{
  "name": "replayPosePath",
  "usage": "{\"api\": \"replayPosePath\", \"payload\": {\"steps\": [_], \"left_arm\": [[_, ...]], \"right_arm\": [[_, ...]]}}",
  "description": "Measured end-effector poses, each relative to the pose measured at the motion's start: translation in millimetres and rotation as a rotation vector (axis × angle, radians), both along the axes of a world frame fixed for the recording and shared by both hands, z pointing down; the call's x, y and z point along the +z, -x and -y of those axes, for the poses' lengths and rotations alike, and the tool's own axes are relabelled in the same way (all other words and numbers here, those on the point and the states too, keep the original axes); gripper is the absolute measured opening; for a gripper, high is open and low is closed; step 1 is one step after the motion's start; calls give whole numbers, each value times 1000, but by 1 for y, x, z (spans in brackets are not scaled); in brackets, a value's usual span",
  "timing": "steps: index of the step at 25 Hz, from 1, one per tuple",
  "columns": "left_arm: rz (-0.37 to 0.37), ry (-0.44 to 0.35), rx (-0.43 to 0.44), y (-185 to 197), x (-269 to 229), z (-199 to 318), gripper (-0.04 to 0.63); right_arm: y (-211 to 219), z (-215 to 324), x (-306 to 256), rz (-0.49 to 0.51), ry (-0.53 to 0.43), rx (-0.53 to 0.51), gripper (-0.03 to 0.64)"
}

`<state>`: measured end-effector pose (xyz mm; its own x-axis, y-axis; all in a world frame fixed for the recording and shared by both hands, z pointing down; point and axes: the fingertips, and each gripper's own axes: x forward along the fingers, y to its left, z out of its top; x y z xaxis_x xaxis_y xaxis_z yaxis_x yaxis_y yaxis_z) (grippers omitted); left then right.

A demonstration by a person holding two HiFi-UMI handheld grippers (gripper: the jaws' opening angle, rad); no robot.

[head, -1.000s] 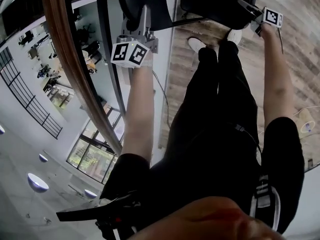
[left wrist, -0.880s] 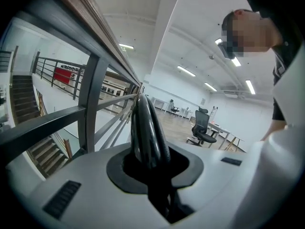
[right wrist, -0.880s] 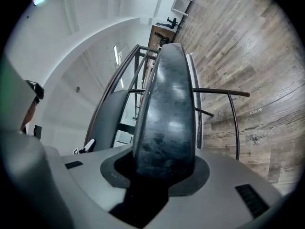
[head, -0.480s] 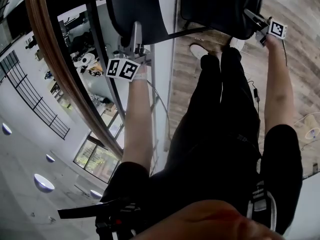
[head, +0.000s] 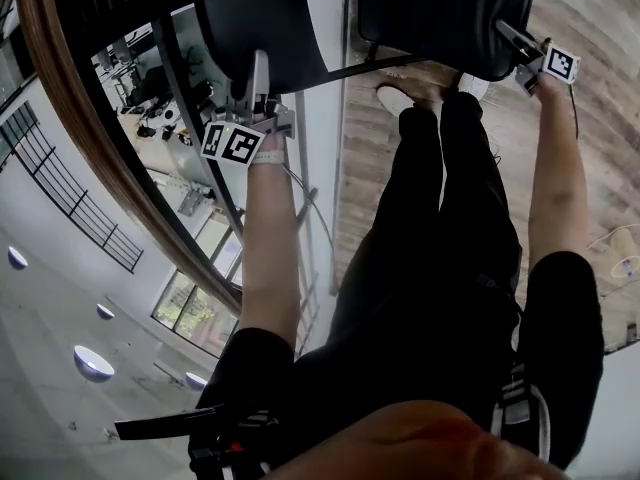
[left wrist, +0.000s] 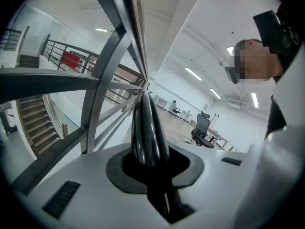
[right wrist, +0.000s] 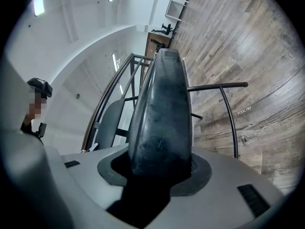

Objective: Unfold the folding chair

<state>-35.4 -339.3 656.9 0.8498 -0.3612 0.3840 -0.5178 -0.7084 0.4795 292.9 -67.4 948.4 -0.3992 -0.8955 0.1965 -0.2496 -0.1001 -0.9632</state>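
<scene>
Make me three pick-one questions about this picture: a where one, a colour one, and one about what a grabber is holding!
1. Where is the folding chair in the head view?
A. At the top, past the shoes
B. At the bottom
C. Behind the person
2. What colour are its panels?
A. Red
B. Yellow
C. Black
3. What is between the left gripper's jaws?
A. Nothing
B. The chair's edge
C. A cup
Answers: 1 A, it fills the top edge above the white shoes; 2 C, both panels look black; 3 B, the left gripper view shows a glossy black edge between them.
</scene>
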Motion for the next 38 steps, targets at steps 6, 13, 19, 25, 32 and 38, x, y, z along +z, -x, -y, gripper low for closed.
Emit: {"api": "replayPosePath", "payload": {"steps": [6,13,19,25,32,38], "left_arm": [[3,32,-6,-14,43,-18,77],[2,13,43,-57,37,-48,77],[15,7,72,-72,43,-75,74],[8,13,87,-80,44,-90,72],[21,10,93,-90,46,-108,72],[40,6,68,-92,46,-110,71]], "right_arm": [[-23,-33,49,-10,11,20,207],[-61,-58,60,-13,11,47,220],[-66,-80,91,-7,60,76,236],[-68,-86,106,-19,74,92,253],[-70,-97,126,-7,115,110,270],[-74,-93,123,-25,72,100,273]]}}
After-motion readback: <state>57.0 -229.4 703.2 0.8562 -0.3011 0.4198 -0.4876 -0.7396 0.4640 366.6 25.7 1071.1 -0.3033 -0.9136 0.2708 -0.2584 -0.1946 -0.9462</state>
